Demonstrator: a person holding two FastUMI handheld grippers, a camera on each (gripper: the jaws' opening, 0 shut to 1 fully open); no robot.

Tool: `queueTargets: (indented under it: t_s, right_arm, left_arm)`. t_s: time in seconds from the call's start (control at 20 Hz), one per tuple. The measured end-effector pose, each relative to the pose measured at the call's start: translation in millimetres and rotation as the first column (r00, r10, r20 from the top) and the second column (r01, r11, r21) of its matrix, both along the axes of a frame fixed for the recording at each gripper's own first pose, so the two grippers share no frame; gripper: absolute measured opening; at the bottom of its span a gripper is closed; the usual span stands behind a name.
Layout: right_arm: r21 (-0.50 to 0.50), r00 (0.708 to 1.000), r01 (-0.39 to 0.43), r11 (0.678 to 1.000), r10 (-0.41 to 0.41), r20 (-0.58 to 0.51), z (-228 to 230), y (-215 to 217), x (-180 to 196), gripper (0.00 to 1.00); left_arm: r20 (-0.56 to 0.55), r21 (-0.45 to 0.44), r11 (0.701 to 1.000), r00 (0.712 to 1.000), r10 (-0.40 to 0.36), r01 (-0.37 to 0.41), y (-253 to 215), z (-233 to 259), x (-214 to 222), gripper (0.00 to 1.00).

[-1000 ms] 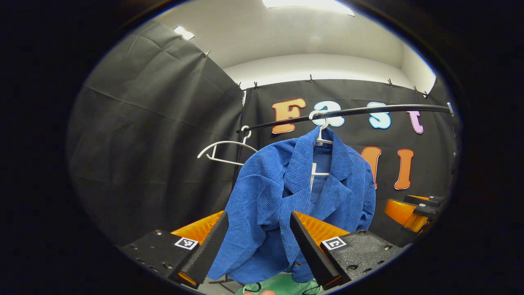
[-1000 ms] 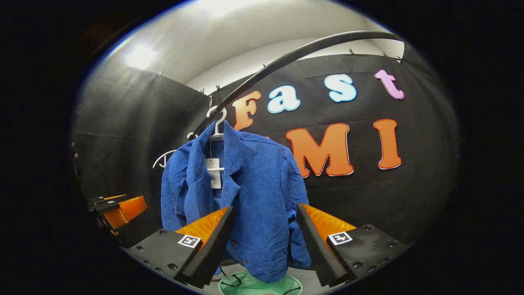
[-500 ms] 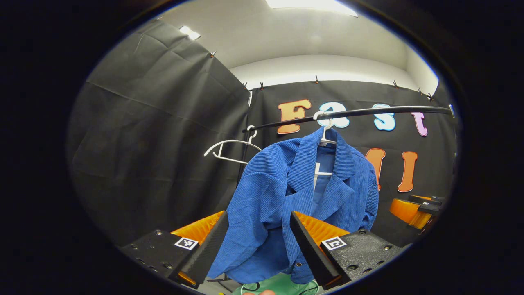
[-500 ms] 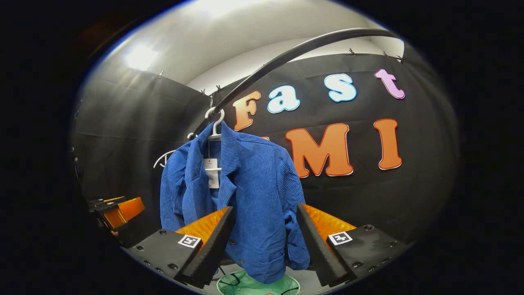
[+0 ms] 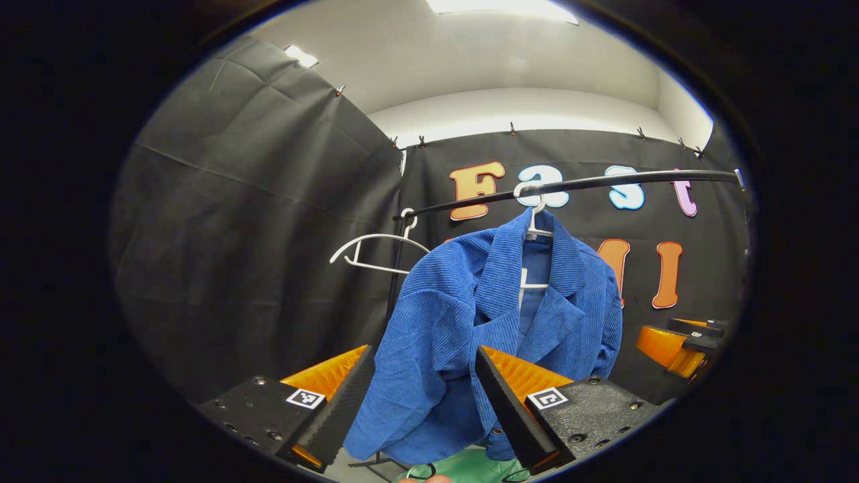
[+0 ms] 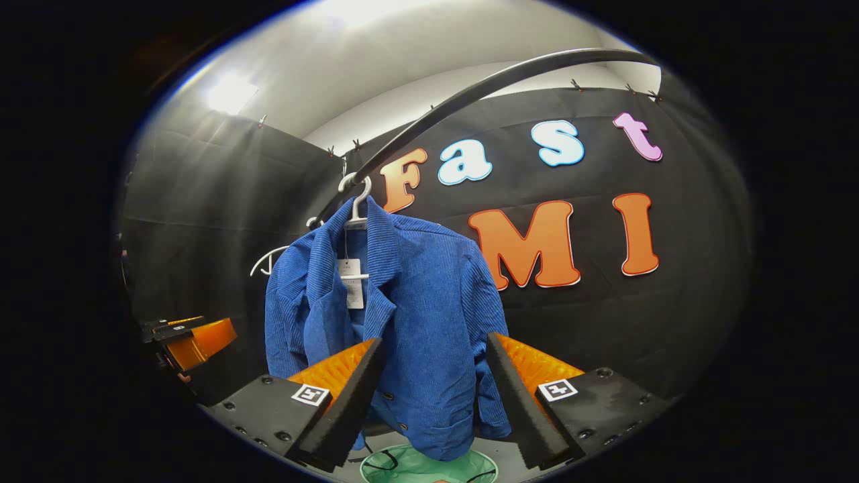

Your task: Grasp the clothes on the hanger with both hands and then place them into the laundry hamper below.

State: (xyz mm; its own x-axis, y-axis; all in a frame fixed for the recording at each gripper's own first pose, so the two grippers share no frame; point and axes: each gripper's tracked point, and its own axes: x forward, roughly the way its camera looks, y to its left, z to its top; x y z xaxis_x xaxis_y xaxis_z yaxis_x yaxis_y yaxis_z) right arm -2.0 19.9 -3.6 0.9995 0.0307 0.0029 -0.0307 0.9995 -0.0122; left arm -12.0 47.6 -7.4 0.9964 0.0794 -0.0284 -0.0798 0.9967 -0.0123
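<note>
A blue corduroy jacket (image 5: 470, 335) hangs on a white hanger (image 5: 535, 221) from a black rail (image 5: 604, 182). In the right gripper view the same jacket (image 6: 409, 308) hangs from its hanger (image 6: 356, 201) under the curved rail (image 6: 470, 100). My left gripper (image 5: 423, 416) is open in front of the jacket's left shoulder and sleeve, a little short of the cloth. My right gripper (image 6: 429, 402) is open before the jacket's lower right front. The green laundry hamper (image 6: 429, 466) sits below the jacket, and its edge (image 5: 470, 469) shows under the hem.
An empty white hanger (image 5: 376, 249) hangs at the rail's left end beside the rack's upright post (image 5: 396, 268). The right gripper (image 5: 678, 342) shows at the far right of the left gripper view; the left gripper (image 6: 191, 342) shows at the left of the right gripper view.
Both views drift only slightly; the jacket sways a little on its hanger. Both grippers stay open and hold nothing.
</note>
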Motion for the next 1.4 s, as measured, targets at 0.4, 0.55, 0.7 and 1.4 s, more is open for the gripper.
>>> queueTargets:
  t_s: [0.4, 0.55, 0.7, 1.4]
  right_arm:
    - [0.021, 0.990, -0.143, 0.990, 0.143, 0.007, -4.0, 32.5, 38.1, 0.98]
    - [0.035, 0.984, -0.177, 0.984, 0.178, -0.015, -10.5, 44.8, 62.8, 0.97]
    - [0.060, 0.981, -0.183, 0.981, 0.186, -0.049, -23.7, 58.3, 90.7, 0.98]
    - [0.056, 0.985, 0.142, 0.988, -0.136, -0.106, -83.1, 51.3, 191.2, 0.98]
  left_arm:
    - [0.032, 0.009, 1.000, 0.999, 0.028, -0.028, -8.0, 4.9, -20.4, 0.92]
    - [0.028, -0.006, 0.998, 0.998, 0.058, -0.057, -3.0, 1.2, -25.4, 0.92]
    - [0.016, 0.023, 0.997, 0.997, 0.071, -0.071, 8.0, -1.1, -30.4, 0.95]
    - [-0.041, 0.118, 0.989, 0.995, 0.094, -0.089, 55.0, -17.8, -16.3, 0.92]
